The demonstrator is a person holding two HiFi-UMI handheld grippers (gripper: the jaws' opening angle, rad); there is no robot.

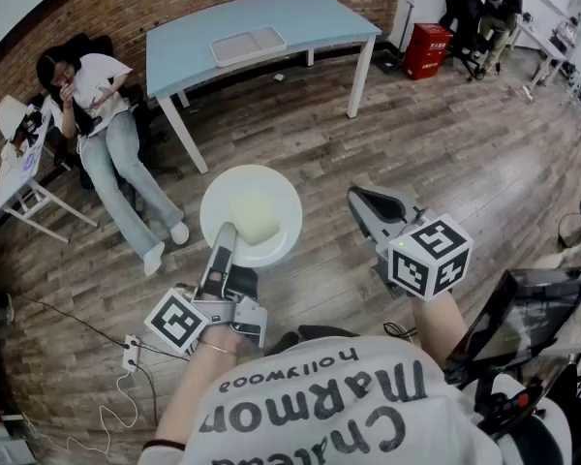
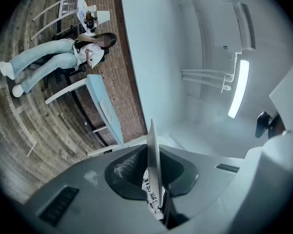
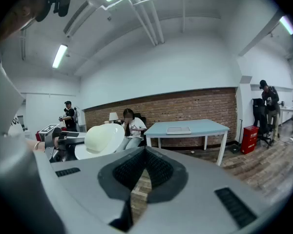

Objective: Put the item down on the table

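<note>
A white plate with a raised cream middle hangs above the wooden floor, well short of the light-blue table. My left gripper is shut on the plate's near rim. In the left gripper view the rim stands edge-on between the closed jaws of the left gripper. My right gripper hovers to the right of the plate, shut and empty. The right gripper view looks past the right gripper at the plate on the left and the table beyond.
A white tray lies on the blue table. A person sits on a chair left of it, legs stretched out. A small white table stands far left. A red box and another person are back right.
</note>
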